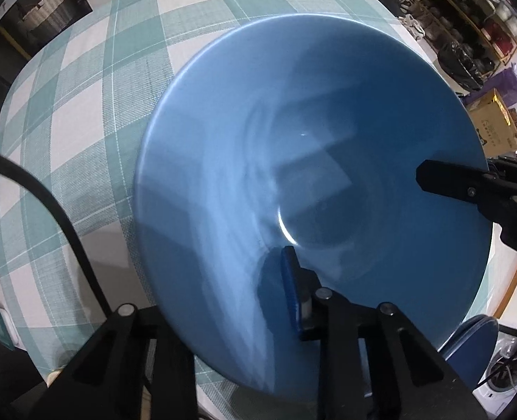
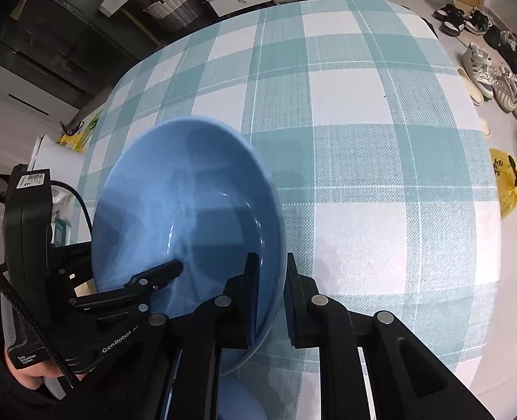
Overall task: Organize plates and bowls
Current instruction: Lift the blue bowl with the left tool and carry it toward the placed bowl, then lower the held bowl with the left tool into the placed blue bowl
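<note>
**Blue bowl held at its rim by both grippers above the checked table**

The blue bowl [image 1: 314, 175] is tilted and lifted, its hollow facing the cameras, and nothing lies inside it: only a bright glint and soft reflections show on the glaze. In the right wrist view the same bowl [image 2: 188, 217] hangs over the near left part of the table, its lower rim running down between the two fingers of the right gripper [image 2: 270, 301]. One finger sits inside the bowl wall and the other outside, with the rim pinched between them, so this gripper is clamped on the bowl.

The left gripper [image 1: 258, 294] takes the bowl from the opposite side. One blue-padded finger [image 1: 291, 290] presses on the inner wall near the base; its partner is hidden behind the bowl, so the grip looks closed on the wall, though the outer contact cannot be seen. From the right wrist view the left gripper's inner finger [image 2: 160, 271] reaches into the hollow.

Just below the bowl's lower edge, part of a darker blue dish [image 1: 475, 346] peeks out; its contents cannot be made out.

Under everything lies the table [image 2: 363, 140], covered in a teal and white checked cloth. Beyond it, shoes [image 2: 486, 70] sit on the floor and a woven basket [image 2: 169, 3] stands by the cabinets.
</note>
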The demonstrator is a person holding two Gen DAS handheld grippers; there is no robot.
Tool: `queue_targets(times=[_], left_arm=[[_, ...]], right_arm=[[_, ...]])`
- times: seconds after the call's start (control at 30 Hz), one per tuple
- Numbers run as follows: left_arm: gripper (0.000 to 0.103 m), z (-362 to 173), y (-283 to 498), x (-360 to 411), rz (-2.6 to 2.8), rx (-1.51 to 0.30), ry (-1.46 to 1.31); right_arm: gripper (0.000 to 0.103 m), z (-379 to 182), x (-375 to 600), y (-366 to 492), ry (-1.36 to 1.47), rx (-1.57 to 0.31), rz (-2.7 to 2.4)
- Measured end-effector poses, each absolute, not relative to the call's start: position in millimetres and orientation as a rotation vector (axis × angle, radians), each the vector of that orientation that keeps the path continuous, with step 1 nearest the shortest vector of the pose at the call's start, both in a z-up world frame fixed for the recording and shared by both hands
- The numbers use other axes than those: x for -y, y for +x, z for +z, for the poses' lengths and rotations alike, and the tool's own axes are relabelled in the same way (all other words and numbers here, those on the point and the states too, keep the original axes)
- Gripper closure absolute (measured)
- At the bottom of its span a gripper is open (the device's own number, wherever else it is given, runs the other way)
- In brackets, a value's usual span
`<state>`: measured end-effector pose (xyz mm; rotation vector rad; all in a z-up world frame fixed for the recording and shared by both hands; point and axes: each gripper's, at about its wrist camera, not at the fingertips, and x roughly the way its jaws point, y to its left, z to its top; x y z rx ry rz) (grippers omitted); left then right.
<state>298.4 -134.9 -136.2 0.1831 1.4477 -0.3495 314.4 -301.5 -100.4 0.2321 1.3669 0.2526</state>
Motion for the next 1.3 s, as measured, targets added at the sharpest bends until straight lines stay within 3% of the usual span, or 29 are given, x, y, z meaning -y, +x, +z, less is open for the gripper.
queue_targets(times=[0.3,0.93,1.3], left_arm=[[0.086,-119.8,306.1,132.0,-0.331,-1.466,0.187],[0.083,-126.3,306.3,126.2,-0.337,-1.455,0.165],[0.084,-100.4,314.2,121.9,-0.347,-1.439,0.109]], right_arm=[[0.096,-90.2,311.1,317.4,0.28,-1.326,0.252],[0.095,-133.2,285.0,332.4,0.236,-1.429,0.247],[0.096,-98.7,292.3,336.8,0.263,-1.35,0.235]])
